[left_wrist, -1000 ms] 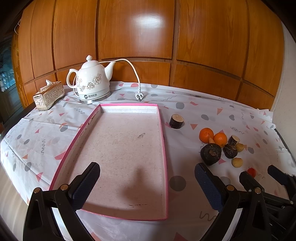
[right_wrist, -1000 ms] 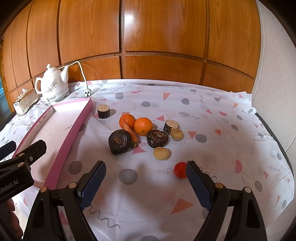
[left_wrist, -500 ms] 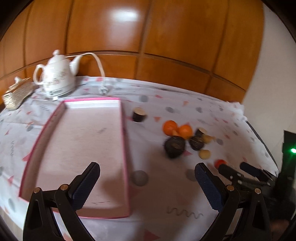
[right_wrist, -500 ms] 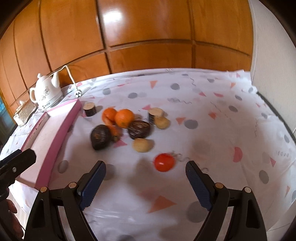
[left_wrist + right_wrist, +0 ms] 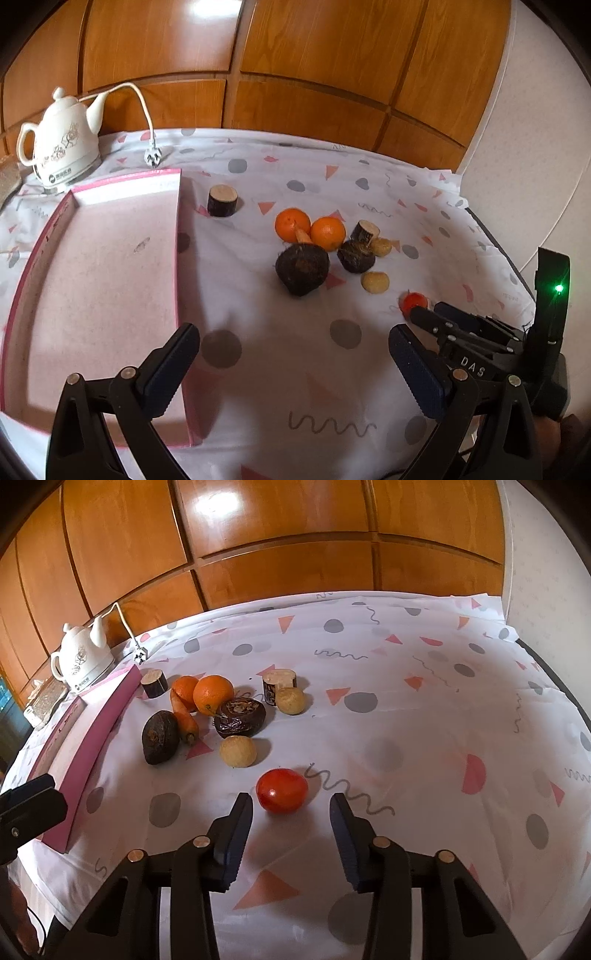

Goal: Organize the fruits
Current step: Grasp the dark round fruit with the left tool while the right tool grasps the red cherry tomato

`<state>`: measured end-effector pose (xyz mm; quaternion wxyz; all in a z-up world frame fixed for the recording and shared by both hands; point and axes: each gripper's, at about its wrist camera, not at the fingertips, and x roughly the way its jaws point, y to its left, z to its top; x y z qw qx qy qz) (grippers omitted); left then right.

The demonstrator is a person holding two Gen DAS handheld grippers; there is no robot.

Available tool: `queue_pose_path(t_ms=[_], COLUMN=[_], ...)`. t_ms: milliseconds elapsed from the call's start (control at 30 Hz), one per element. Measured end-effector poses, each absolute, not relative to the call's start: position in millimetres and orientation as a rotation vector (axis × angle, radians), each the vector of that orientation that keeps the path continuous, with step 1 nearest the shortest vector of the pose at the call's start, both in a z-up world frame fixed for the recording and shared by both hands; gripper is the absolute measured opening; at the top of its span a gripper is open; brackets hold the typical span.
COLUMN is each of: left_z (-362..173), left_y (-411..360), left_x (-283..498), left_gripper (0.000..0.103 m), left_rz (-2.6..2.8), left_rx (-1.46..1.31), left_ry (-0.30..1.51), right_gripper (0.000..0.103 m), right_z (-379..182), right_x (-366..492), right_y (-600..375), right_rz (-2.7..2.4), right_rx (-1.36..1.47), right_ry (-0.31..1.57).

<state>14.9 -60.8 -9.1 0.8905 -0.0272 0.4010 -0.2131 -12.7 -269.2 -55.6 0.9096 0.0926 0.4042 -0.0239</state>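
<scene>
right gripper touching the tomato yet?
Apart. The right wrist view shows tablecloth between the tomato and both fingertips of the open right gripper, which frames it from just short.

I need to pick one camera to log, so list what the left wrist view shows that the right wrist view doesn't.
Left wrist only: the pink tray's bare floor and the right gripper seen from the side, close to the tomato.
Right wrist only: the whole carrot, and the tomato just ahead of the open fingers.
Both: two oranges, the kettle, the patterned cloth.
</scene>
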Motion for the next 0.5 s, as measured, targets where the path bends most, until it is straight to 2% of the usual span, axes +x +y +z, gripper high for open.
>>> queue_pose_path(t_ms=[267,367,433,500], left_z=[-13,-18,-21,-23], left_y=[-78,-85,-90,-95], left_x=[30,36,40,43], left_gripper=[0.102,0.094,0.093,0.093], left_rz=[-0.414,-0.410,-0.414,-0.412], left_rx=[-0.006,0.010,0.022,0.034], left_ry=[0.822,0.833,0.840,0.838], right_gripper=[0.044,0.044,0.038,0.037], right_z=[-57,-59,-61,-62], right_x=[-4,-2,1,3], right_y=[-265,-262,-263,-263], right_rz=[-0.029,-0.027,-0.036,-0.051], right_rx=[0.177,0.160,0.157,0.148], right_ry=[0.831,0.830,0.835,0.838])
